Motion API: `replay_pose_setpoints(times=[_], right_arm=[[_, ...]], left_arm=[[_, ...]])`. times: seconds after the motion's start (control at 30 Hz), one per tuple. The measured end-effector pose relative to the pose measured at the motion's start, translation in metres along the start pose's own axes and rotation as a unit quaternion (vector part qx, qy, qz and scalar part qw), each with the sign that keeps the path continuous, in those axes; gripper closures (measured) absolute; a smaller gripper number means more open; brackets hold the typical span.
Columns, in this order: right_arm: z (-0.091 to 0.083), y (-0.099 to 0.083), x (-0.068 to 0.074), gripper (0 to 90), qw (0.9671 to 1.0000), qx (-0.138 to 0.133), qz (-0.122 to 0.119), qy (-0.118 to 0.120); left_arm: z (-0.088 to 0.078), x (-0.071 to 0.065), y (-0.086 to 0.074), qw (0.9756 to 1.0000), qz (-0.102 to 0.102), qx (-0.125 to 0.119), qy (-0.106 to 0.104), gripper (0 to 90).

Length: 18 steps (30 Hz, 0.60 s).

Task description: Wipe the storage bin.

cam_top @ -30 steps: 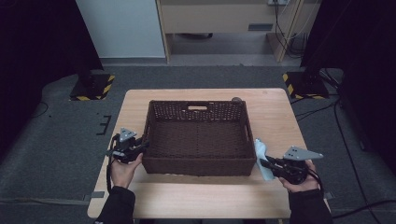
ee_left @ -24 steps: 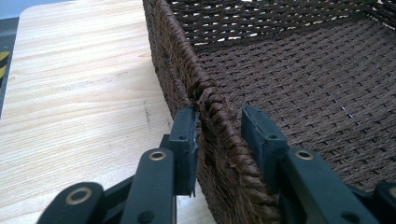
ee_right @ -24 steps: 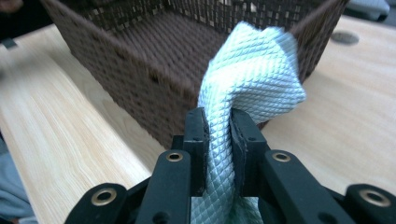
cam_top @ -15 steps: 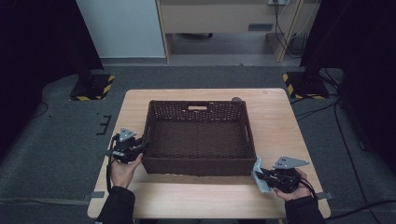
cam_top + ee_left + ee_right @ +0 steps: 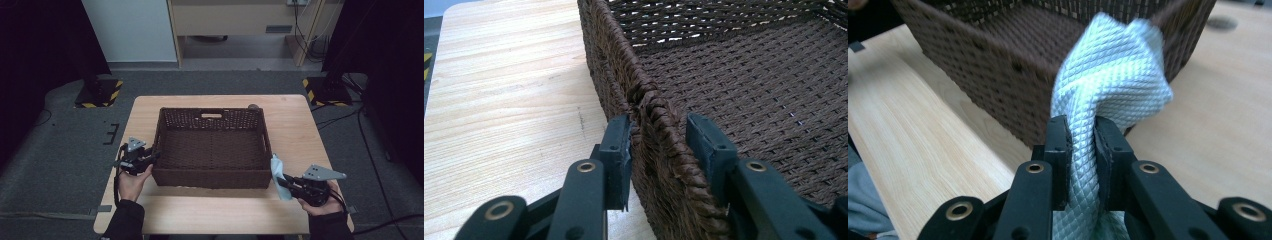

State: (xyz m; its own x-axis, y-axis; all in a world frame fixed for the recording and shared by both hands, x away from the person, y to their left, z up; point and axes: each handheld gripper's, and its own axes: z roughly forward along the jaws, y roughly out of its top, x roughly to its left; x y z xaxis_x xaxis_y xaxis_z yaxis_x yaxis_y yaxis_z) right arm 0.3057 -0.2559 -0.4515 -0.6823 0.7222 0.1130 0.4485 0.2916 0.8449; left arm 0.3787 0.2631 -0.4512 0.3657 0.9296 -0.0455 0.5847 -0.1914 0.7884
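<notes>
Cloth (image 5: 1108, 80) stays pinched in the right gripper (image 5: 1082, 135) beside the basket (image 5: 212, 177), whose rim sits between the left gripper's (image 5: 659, 145) jaws, just opening to release it.

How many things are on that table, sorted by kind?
Baskets: 1, the brown woven basket
Cloths: 1, the pale blue cloth, in the right gripper
Small round dark things: 1, behind the basket; too small to identify
Total: 3
</notes>
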Motion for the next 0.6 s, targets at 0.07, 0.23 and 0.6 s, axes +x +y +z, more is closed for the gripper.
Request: replay_pose_setpoints(times=[0.07,0.23,0.6], right_arm=[[0.006,-0.005,-0.002,78.6,0.9999,0.011,0.009,0.002],[0.023,-0.017,-0.001,78.6,0.9977,0.067,0.006,-0.005],[0.049,-0.033,-0.003,78.5,0.9882,0.152,0.008,-0.015]], left_arm=[[0.000,0.000,0.000,1.0000,0.000,0.000,0.000,62.0],[0.000,0.000,0.000,1.0000,0.000,0.000,0.001,61.8],[0.000,0.001,0.000,1.0000,-0.002,-0.001,0.000,61.3]])
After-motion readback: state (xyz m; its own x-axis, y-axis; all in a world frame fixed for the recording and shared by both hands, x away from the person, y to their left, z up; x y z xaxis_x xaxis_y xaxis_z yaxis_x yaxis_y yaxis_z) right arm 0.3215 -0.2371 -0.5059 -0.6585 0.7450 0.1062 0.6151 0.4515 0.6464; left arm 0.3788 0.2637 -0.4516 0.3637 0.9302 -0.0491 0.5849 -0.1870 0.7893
